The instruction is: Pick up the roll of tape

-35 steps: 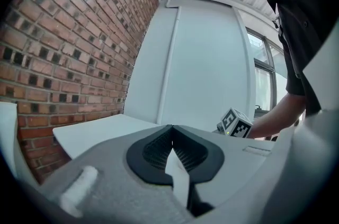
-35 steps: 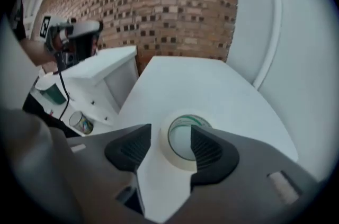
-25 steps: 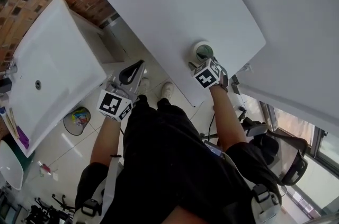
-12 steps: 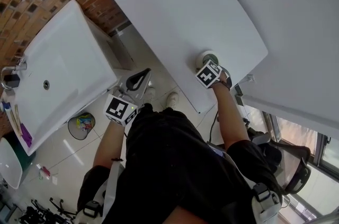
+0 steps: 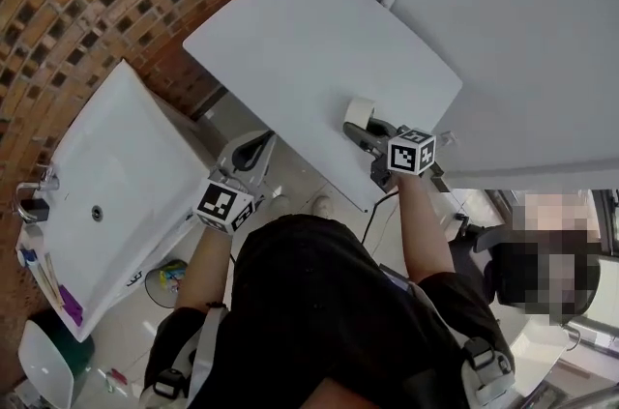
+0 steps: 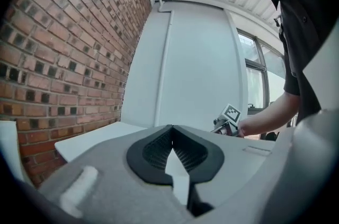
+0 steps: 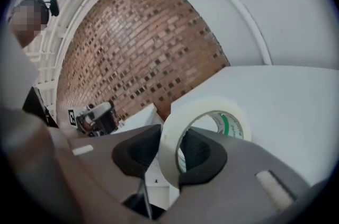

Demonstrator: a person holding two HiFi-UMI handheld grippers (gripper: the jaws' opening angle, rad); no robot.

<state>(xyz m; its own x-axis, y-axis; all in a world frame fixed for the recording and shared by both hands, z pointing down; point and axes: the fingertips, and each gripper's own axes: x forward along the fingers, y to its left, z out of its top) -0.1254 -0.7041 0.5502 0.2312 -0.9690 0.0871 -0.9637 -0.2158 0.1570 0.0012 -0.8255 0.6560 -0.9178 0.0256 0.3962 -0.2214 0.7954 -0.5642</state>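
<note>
Whitish tape roll [image 5: 360,112] now off table [image 5: 290,40]

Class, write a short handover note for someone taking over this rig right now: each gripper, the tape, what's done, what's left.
Right gripper: jaws have just been closing and clamp the roll of tape, which stands on edge between the pads.
Left gripper: shut, empty, held beside the white table.
Done: tape gripped and apparently clear of the tabletop.
Left: hold the grip firm and finish the lift; nothing else on the table needs handling.
</note>
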